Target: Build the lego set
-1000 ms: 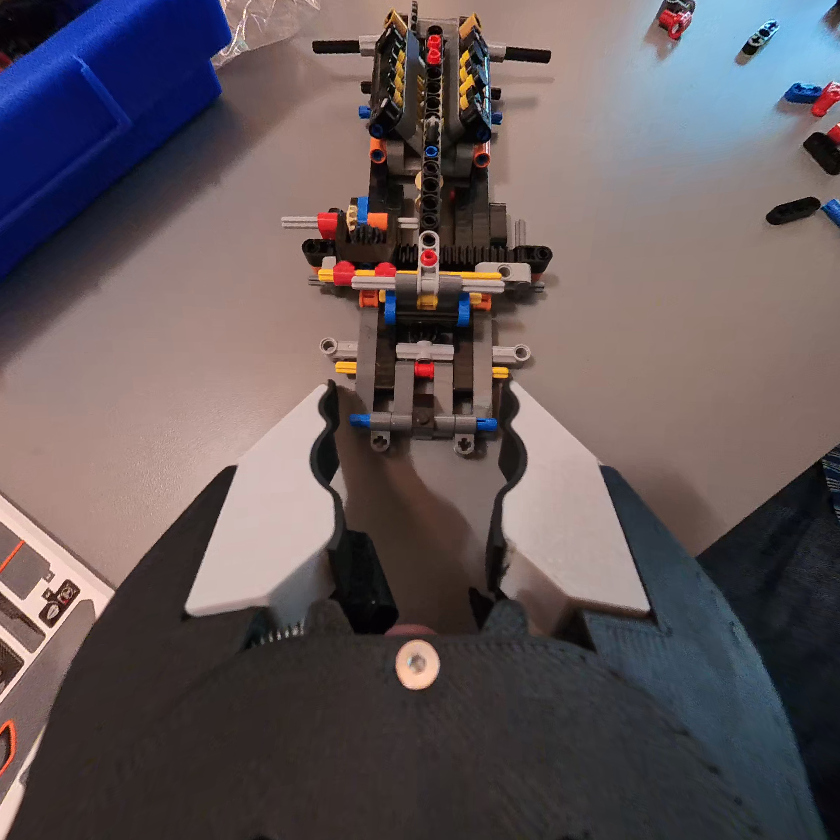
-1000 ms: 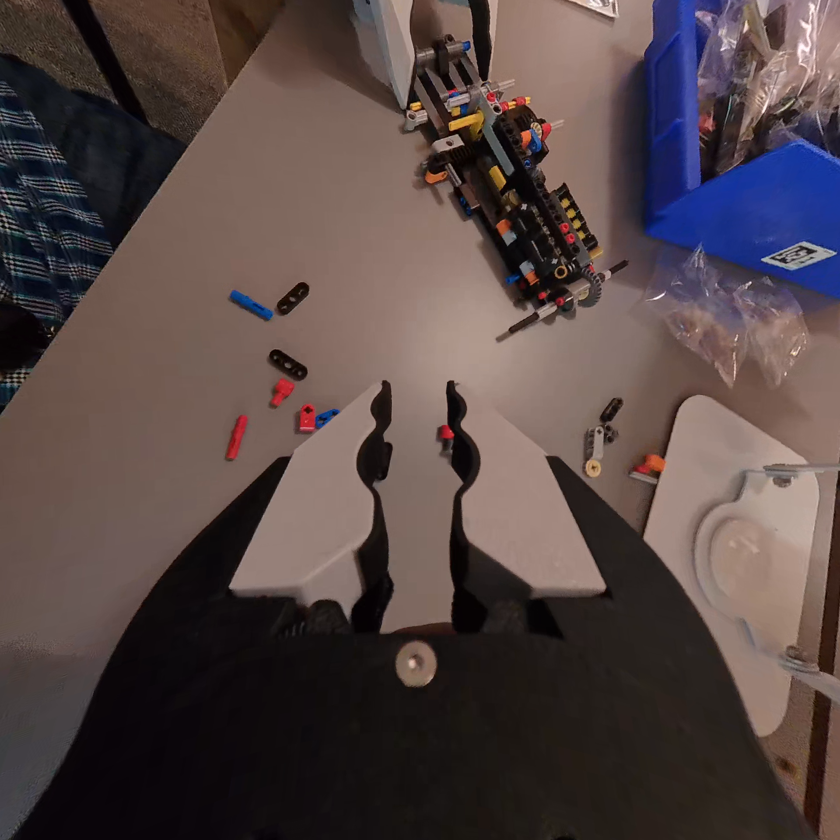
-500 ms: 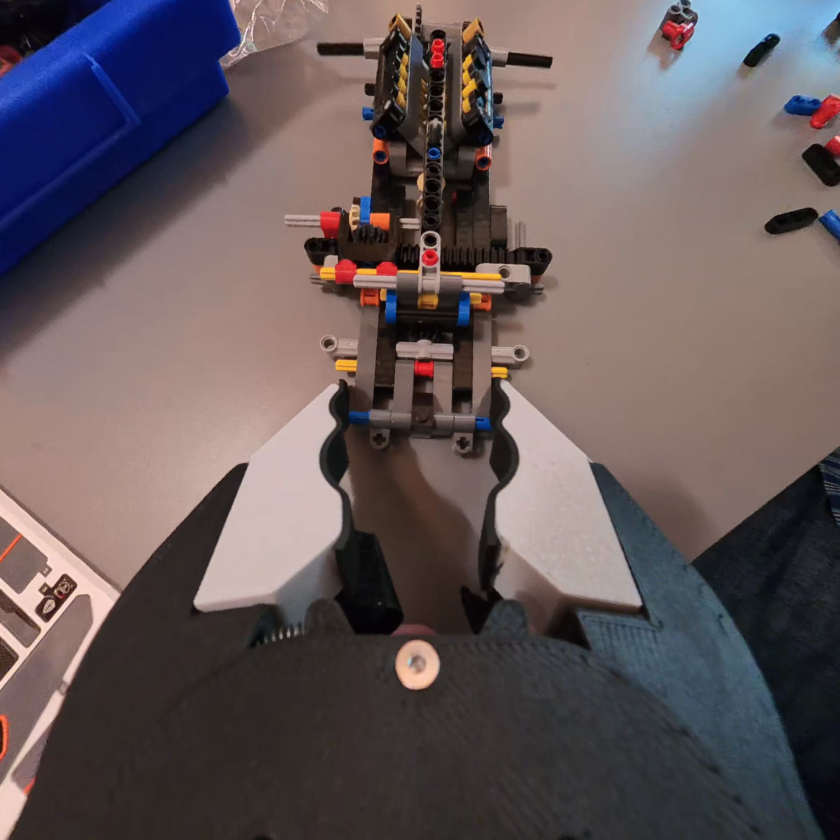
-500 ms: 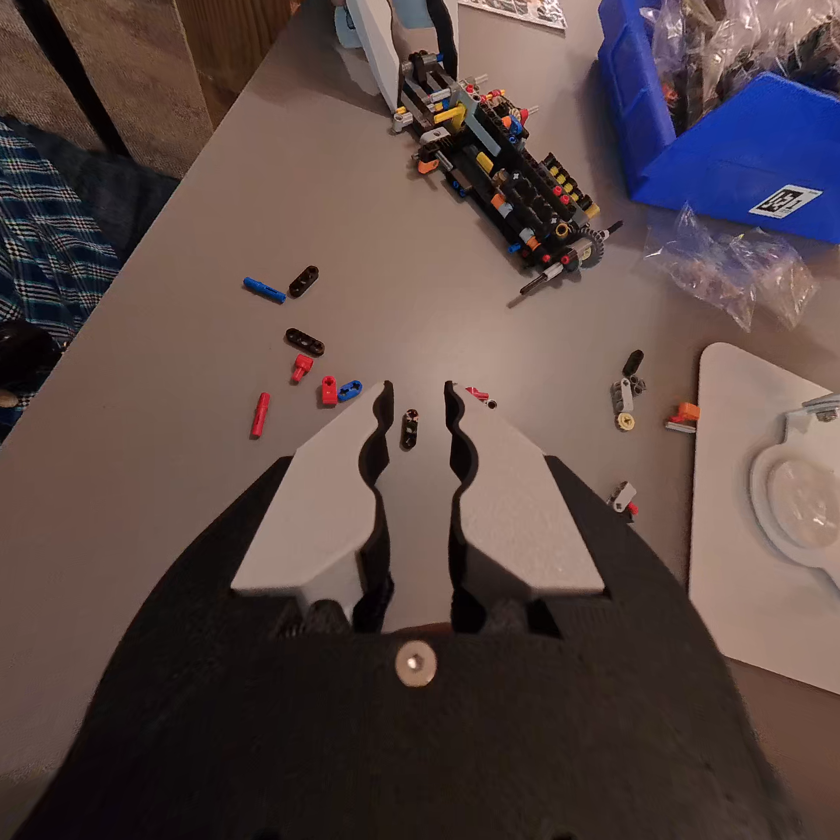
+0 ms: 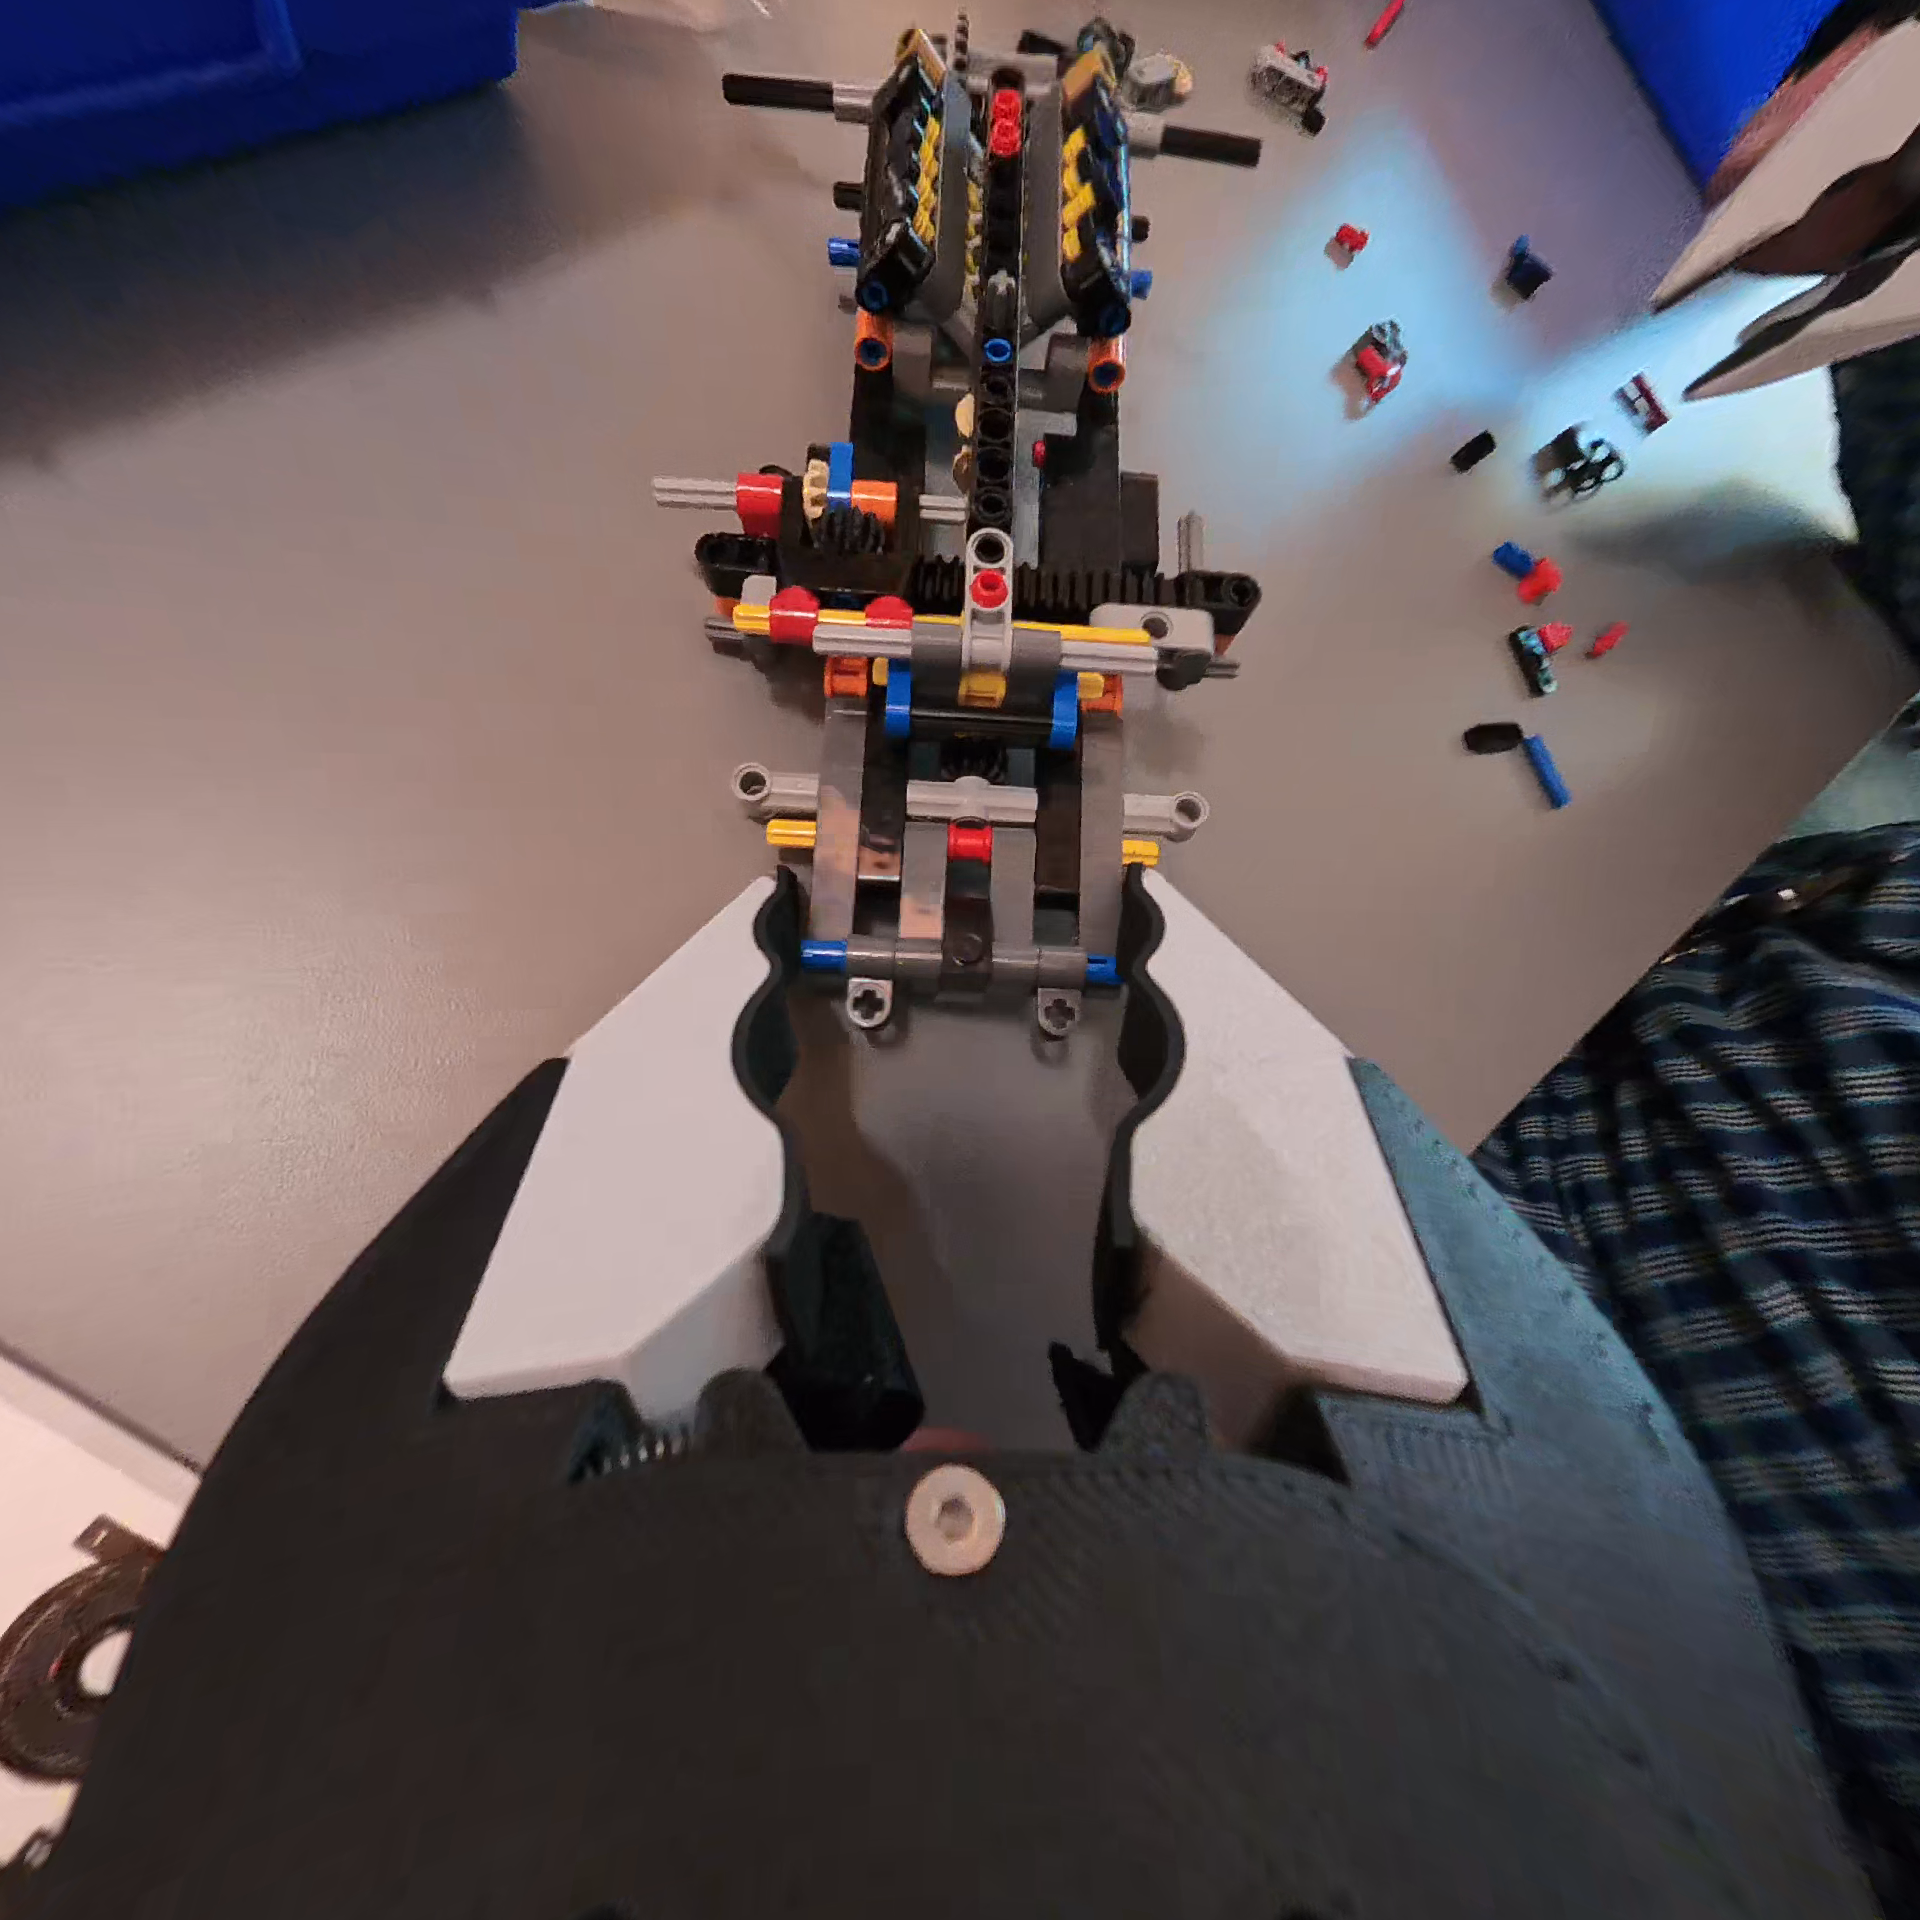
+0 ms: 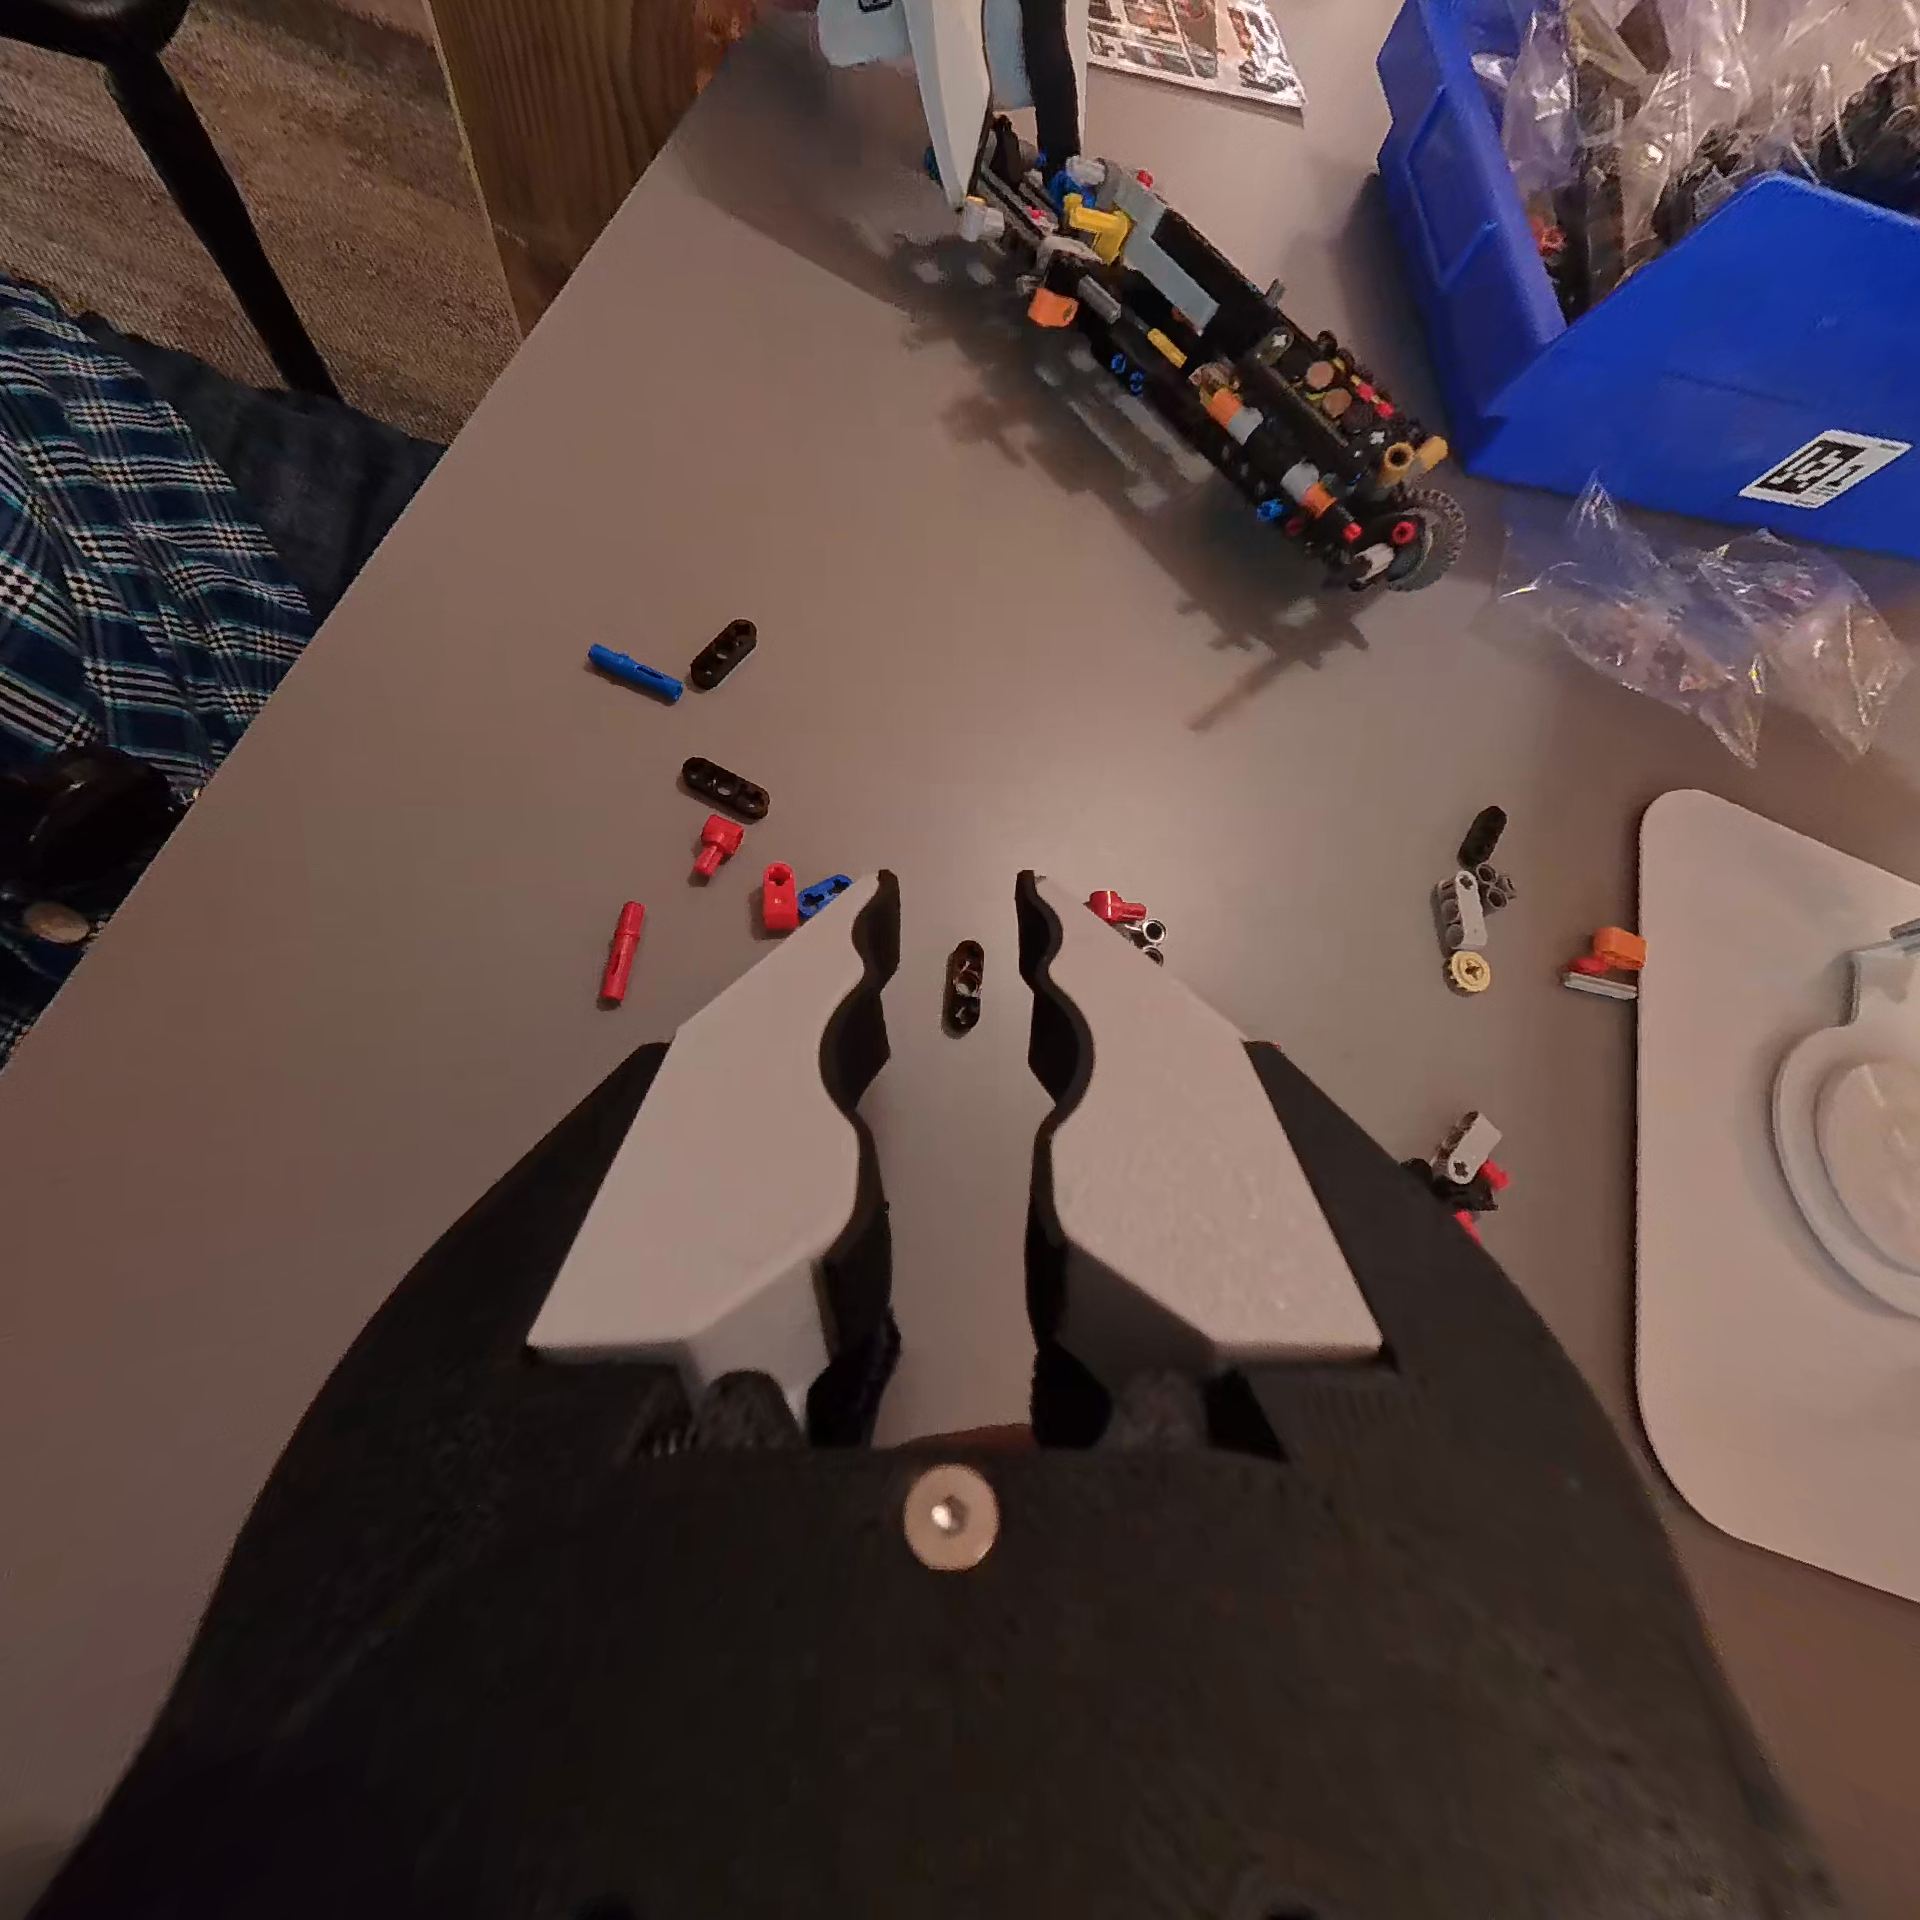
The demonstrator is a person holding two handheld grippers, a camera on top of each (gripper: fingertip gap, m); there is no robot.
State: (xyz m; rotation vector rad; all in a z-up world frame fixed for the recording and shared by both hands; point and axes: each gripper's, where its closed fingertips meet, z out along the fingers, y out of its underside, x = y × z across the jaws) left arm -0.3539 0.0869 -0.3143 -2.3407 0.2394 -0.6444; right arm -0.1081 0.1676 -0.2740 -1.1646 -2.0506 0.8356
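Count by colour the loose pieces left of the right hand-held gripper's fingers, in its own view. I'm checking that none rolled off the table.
red pieces: 3
blue pieces: 2
black pieces: 2
Total: 7

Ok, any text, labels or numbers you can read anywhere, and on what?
Sticker on the blue bin: a black-and-white code pattern, no letters to read.
Booklet: print too small to read.
White sheet: dark graphic, cut off by the frame, no legible words.
Lego model: no writing seen.
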